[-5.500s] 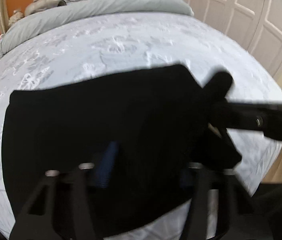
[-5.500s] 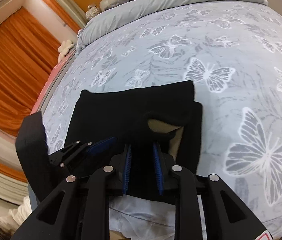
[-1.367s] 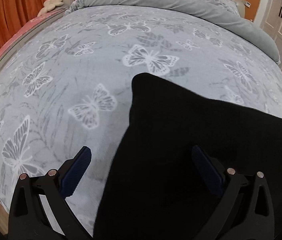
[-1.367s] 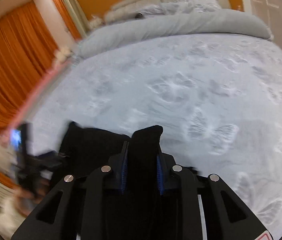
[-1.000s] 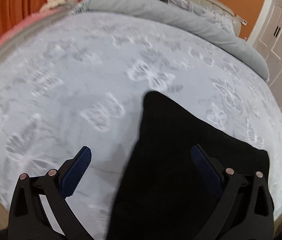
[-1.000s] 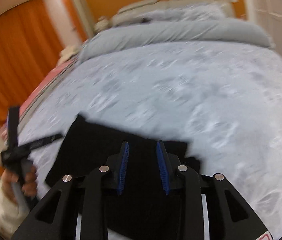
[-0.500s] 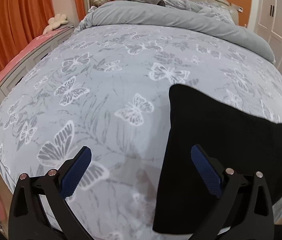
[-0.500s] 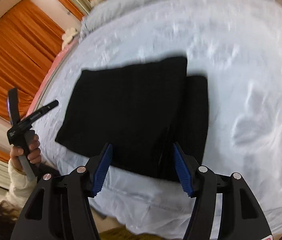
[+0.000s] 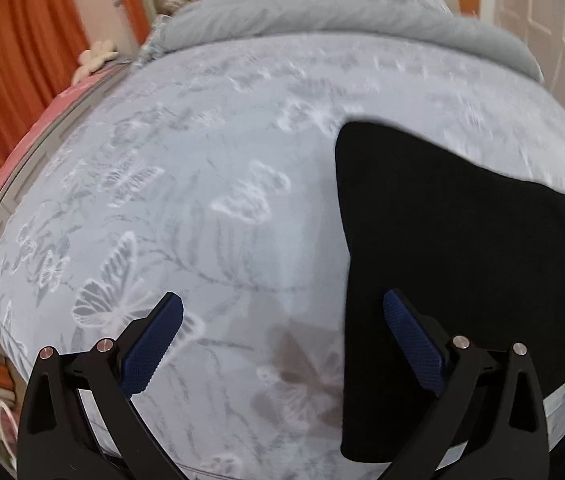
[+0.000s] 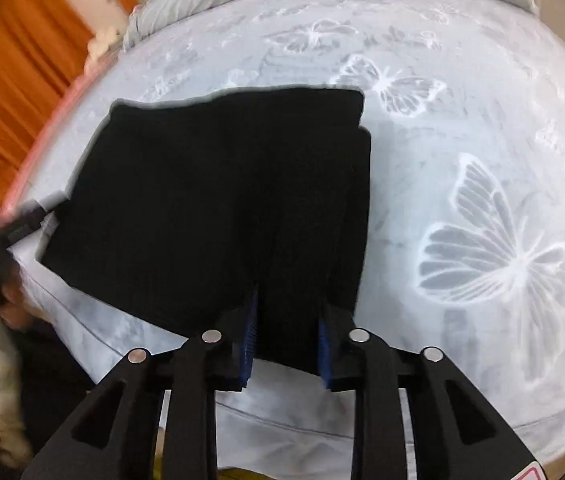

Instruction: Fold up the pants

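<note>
The black pants [image 10: 218, 200] lie folded into a flat rectangle near the front edge of the bed; they also show at the right of the left wrist view [image 9: 442, 248]. My left gripper [image 9: 282, 320] is wide open and empty, above the bedspread at the pants' left edge. My right gripper [image 10: 286, 324] has its blue pads close together over the near edge of the folded pants, with black cloth between them. The left gripper's tip shows at the left edge of the right wrist view [image 10: 26, 220].
The bed has a pale blue butterfly bedspread [image 9: 202, 208] and a grey duvet [image 9: 342, 20] rolled at the head. Orange curtains [image 9: 14, 60] hang to the left and white wardrobe doors [image 9: 542, 20] stand to the right. The bed's front edge [image 10: 322, 432] is just below the pants.
My right gripper opened, dropped toward the pants' near edge and narrowed its jaws around the cloth. My left gripper stayed open and drifted slightly left of the pants.
</note>
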`<state>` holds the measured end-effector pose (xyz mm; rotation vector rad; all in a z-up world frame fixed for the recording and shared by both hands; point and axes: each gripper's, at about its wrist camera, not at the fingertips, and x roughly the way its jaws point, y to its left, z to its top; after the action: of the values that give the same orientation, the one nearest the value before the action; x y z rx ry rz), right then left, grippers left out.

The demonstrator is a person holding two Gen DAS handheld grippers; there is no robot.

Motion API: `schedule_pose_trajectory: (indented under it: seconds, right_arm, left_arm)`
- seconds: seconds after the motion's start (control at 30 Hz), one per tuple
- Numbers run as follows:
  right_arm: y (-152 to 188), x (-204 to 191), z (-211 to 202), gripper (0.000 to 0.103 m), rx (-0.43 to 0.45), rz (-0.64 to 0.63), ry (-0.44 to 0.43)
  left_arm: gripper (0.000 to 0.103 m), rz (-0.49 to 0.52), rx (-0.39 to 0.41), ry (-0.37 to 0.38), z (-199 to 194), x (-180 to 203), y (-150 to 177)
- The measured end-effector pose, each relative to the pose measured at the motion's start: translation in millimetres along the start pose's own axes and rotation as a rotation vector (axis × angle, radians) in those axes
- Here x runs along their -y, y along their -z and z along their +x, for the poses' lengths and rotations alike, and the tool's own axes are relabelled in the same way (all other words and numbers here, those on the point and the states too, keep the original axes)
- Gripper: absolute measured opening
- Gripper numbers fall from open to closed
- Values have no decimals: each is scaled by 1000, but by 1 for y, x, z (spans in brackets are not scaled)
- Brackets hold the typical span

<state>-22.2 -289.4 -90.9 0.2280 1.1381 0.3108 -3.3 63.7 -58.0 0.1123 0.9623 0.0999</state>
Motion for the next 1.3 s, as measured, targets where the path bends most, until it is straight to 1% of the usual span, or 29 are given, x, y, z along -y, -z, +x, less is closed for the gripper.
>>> schedule_pose_trajectory:
  seconds: [0.03,0.1,0.17,0.23,0.3,0.33,0.37,0.4,0.43,0.47,0.5,0.53,0.57,0.6,0.63,0.7,0.77,0.83,0.9,0.93,0.97,1.0,1.1,1.13,1.17,1.2,1.23,1.27,1.3]
  right_arm:
    - [-4,-2,-11,26,36,-5,-12]
    - [-6,-2,-57,30,222,10,14]
    - [-12,-4,-81,30,329,24,-28]
    - [-21,-14,-83,30,356,-3,-38]
    - [-32,-33,-59,30,300,-63,13]
    - [-33,-39,-46,30,261,-84,21]
    - [-32,-45,-27,30,210,-101,15]
    - [-28,-51,-3,30,127,-121,23]
    - [-25,-56,24,30,40,-153,59]
    - [-21,-61,40,29,5,-195,106]
    - [-16,-73,38,31,50,-249,158]
    - [-16,-83,34,31,61,-288,174]
    - [-17,-92,29,31,74,-310,151]
    - [-20,-99,22,31,99,-298,90]
    - [-26,-104,20,31,103,-277,27]
    - [-42,-121,33,31,77,-268,-42]
    - [-57,-131,52,25,40,-276,-44]
    - [-76,-136,81,21,-5,-239,-72]
    - [-93,-128,110,14,-41,-207,-12]
    - [-101,-123,113,11,-28,-157,-20]
    - [-105,-123,111,12,-24,-114,-19]
    - [-110,-127,101,16,-3,-88,-41]
    - [-119,-151,87,17,79,-143,-105]
    - [-121,-158,95,18,77,-167,-106]
    - [-122,-161,112,18,39,-187,-64]
    - [-125,-158,130,12,5,-188,-16]
    - [-125,-154,142,12,-9,-169,11]
    - [-127,-153,143,12,9,-137,4]
    - [-131,-156,137,17,31,-113,0]
  left_arm:
    - [98,7,-3,-10,1,2,1]
    - [98,12,23,-11,-6,3,1]
    - [98,-2,64,4,-18,2,-2]
    - [98,-26,87,51,-26,5,-6]
    - [98,-17,82,131,-28,16,-9]
    - [98,2,66,143,-25,22,-9]
    - [98,39,40,119,-18,30,-6]
    - [98,92,8,44,-6,39,0]
    - [98,119,-6,-12,3,41,5]
    - [98,127,-8,-31,8,38,9]
    - [98,122,-8,-28,9,33,10]
    - [98,111,-6,-29,8,24,10]
    - [98,102,-2,-38,8,18,11]
    - [98,91,-2,-48,9,12,13]
    - [98,72,-14,-33,12,4,15]
    - [98,44,-26,-9,16,-3,16]
    - [98,53,-17,-13,16,-3,16]
    - [98,71,-2,-31,14,0,18]
    - [98,84,7,-39,12,3,19]
    - [98,83,8,-35,12,3,19]
    - [98,78,4,-29,11,1,18]
    - [98,76,2,-25,11,1,18]
    - [98,57,-9,-1,9,-4,17]
    - [98,53,-14,4,9,-5,17]
    - [98,52,-16,6,9,-5,17]
    - [98,51,-18,6,9,-4,17]
    - [98,49,-19,8,8,-4,17]
    - [98,47,-18,10,7,-4,16]
    - [98,46,-17,10,5,-3,16]
